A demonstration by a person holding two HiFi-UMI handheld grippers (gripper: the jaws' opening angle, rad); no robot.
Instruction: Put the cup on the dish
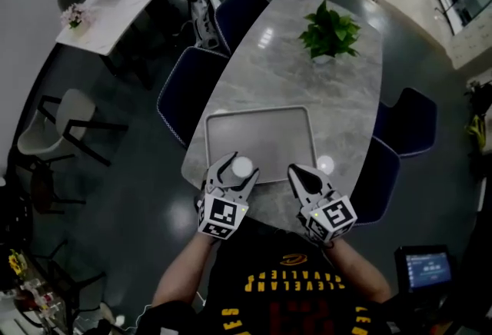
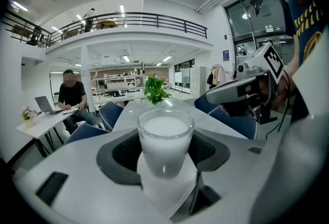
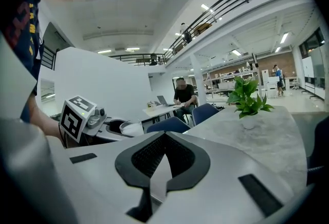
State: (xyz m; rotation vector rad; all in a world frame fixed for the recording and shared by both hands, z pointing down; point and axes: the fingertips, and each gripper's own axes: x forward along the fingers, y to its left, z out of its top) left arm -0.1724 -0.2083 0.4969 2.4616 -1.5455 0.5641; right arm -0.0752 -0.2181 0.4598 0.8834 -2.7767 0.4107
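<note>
My left gripper (image 1: 237,170) is shut on a small frosted white cup (image 1: 243,166), held upright over the near edge of the grey tray (image 1: 261,134). In the left gripper view the cup (image 2: 165,138) stands between the two dark pads (image 2: 121,153). A small round white dish (image 1: 325,165) lies on the table just right of the tray. My right gripper (image 1: 298,170) is shut with nothing in it, close to the left of the dish. In the right gripper view its pads (image 3: 149,159) meet, and the left gripper's marker cube (image 3: 77,117) shows to the left.
A potted green plant (image 1: 329,32) stands at the far end of the marble table (image 1: 292,72). Dark blue chairs (image 1: 184,95) line both long sides. At a second table (image 1: 108,14) at the far left a person sits writing.
</note>
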